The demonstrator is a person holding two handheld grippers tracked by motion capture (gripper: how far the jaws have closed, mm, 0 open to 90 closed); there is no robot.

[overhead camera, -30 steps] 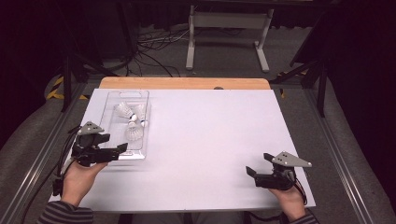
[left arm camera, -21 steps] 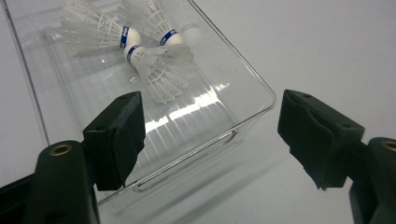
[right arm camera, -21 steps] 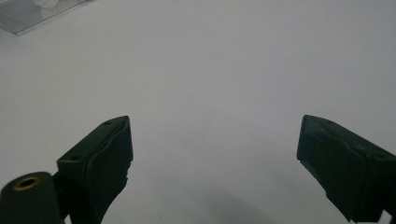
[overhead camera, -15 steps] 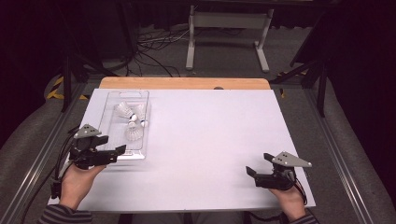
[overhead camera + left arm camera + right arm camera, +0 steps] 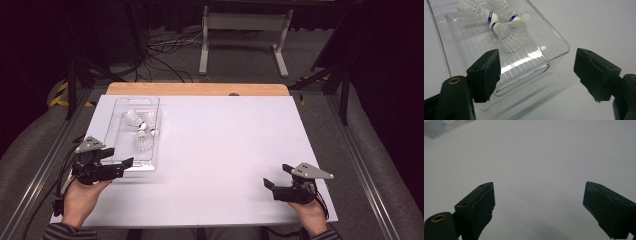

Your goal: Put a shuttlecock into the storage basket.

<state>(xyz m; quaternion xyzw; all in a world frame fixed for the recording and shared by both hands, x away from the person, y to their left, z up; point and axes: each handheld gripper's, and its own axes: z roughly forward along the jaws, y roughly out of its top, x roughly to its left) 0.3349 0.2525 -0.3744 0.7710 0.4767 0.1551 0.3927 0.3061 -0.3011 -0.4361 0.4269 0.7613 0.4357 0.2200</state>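
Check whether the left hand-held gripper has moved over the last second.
Yes. The left hand-held gripper has drawn back toward the person, away from the clear tray's near end; the tray has stayed put.

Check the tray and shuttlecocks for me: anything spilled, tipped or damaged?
Nothing stands out. The three shuttlecocks lie loosely inside the clear tray, none spilled onto the table. Both the left tool and the right tool are open and hold nothing.

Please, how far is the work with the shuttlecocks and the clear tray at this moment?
Three shuttlecocks already lie inside the clear tray, and I see none loose on the white table. In hand: the left claw is open by the tray's near end, one jaw over the tray, the other outside its corner, gripping nothing. The right claw is open above bare table. What is left is probably to grip or move the tray.
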